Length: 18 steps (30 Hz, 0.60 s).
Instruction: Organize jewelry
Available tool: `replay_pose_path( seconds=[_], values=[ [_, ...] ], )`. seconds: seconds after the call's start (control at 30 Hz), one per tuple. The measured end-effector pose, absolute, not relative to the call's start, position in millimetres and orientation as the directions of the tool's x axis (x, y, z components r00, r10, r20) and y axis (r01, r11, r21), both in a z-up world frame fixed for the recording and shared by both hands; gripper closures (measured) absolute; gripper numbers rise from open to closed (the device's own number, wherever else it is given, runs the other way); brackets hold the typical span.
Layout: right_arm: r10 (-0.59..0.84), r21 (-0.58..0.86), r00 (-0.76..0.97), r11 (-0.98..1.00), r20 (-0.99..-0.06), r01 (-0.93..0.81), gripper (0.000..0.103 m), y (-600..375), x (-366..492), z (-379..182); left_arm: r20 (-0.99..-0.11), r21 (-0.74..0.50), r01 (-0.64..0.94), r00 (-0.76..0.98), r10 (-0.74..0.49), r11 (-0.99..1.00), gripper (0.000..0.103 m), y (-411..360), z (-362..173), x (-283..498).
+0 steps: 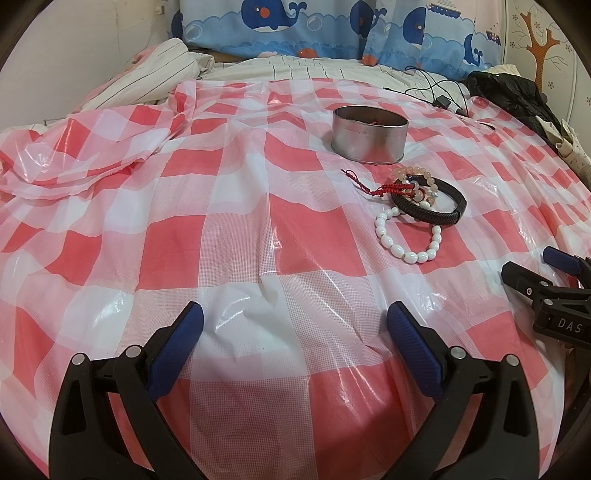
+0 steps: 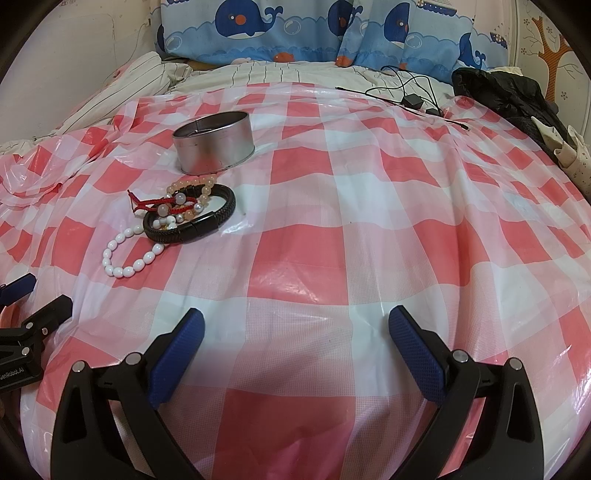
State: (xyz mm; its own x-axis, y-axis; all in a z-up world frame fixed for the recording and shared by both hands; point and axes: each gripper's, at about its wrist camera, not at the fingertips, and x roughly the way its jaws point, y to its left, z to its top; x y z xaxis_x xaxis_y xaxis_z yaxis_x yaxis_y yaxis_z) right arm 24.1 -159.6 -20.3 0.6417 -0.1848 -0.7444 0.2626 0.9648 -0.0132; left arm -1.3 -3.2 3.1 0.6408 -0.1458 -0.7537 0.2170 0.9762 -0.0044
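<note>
Blue-padded fingers [image 1: 413, 354] of our left gripper [image 1: 294, 321] stand spread wide with nothing between them, low over a red-and-white checked plastic sheet [image 1: 236, 236] laid across a bed. Our right gripper [image 2: 295, 325] is likewise parted and empty above the same sheet, well to the right of the jewelry. The pieces lie in a small heap in front of a round metal tin [image 1: 369, 136], which sits upright and open-topped, something reddish showing inside it in the left view. A black braided bracelet [image 1: 430, 208] rests on top of a peach bead bracelet [image 1: 417, 173] and a red cord bracelet [image 1: 384, 190], whose loose ends trail away to the left. A white bead bracelet [image 1: 404, 238] lies nearest us, its far edge tucked under the black one. Behind, we see whale-print pillows [image 1: 295, 26], tangled black cables [image 2: 410, 94] and a dark garment [image 2: 506, 96] at the far right edge of the bed.
</note>
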Motion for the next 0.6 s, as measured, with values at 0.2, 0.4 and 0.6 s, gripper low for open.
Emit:
replay_pose_path(
  seconds=[0.2,0.4,0.6],
  values=[
    [-0.185,-0.013,0.642,0.965,-0.744,0.263,0.007,-159.5,24.2,-20.3,-0.754,-0.004,0.217,0.641,-0.145,0.976,0.007,-4.4,3.3,-1.1],
    [-0.185,-0.013,0.642,0.965,-0.744,0.263,0.007,-159.4,24.2,-20.2,-0.755,-0.002,0.217,0.64,-0.144,0.976,0.007,-3.9,3.0,-1.2],
    [-0.185,-0.013,0.642,0.965,-0.744,0.262,0.007,-159.5,24.3,-20.3,-0.755,0.003,0.217,0.64,-0.139,0.976,0.007,-4.1,3.4,-0.9]
  ],
)
